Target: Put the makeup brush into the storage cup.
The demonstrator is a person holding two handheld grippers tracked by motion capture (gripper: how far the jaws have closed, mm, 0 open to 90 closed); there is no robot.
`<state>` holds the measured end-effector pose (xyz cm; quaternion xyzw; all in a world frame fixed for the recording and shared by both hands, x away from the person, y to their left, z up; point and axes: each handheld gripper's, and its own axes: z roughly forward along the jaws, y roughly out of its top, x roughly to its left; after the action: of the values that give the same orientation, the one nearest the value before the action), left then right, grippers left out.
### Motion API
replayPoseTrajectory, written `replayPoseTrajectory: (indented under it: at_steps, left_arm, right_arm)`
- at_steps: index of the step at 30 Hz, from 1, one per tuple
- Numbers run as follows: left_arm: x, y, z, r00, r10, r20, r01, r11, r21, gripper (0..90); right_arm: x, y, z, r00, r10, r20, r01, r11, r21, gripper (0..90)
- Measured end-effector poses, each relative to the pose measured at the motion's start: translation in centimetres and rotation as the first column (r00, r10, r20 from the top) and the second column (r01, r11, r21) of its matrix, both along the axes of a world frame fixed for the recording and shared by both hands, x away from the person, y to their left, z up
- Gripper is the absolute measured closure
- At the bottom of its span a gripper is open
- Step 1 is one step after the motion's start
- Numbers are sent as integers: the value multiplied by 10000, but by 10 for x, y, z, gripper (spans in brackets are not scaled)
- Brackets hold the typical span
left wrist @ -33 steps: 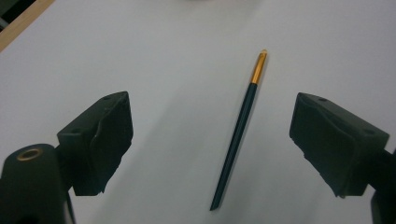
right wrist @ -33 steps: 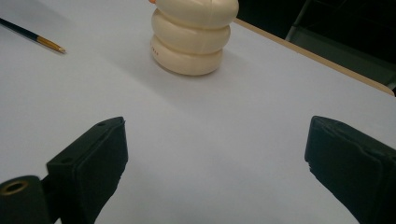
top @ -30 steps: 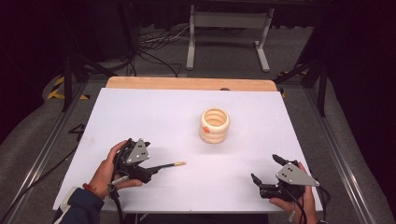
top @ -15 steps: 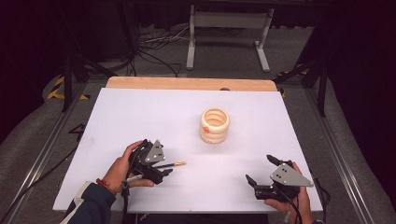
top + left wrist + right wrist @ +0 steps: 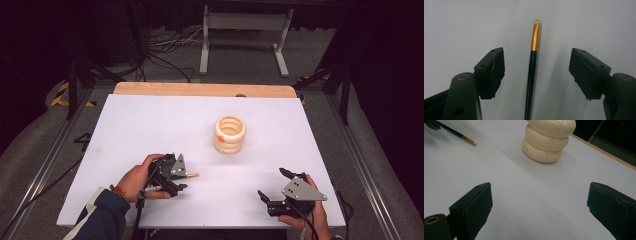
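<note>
Cream ribbed holder (image 5: 549, 141) bears tiny unreadable print; both hand-held grippers gape wide, left (image 5: 536, 72) straddling brush (image 5: 531, 72).

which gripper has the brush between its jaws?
The left gripper: the black-and-gold brush lies on the table between its open jaws, untouched. The right gripper is open over bare table.

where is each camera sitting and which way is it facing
High view: above the person's side of the white table, looking forward and down; both hands with the left gripper and right gripper enter from below.
Left gripper view: rides the left gripper, looking along its open jaws, which straddle a thin brush without touching it.
Right gripper view: rides the right gripper, looking low across the table past its open jaws toward the cream ribbed holder.
Shared: brush and holder appear in both the high and right gripper views.
</note>
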<state>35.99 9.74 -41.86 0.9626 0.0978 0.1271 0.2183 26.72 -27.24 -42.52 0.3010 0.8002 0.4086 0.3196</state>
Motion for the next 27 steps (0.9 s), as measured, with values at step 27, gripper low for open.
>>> replayPoseTrajectory:
  at_steps: [27]
  left_arm:
    - [24,-16,-6,9848,-2,-1738,394,9742,2223,653]
  right_arm:
    - [0,-1,0,10000,43,-58,-42,10000,41,84]
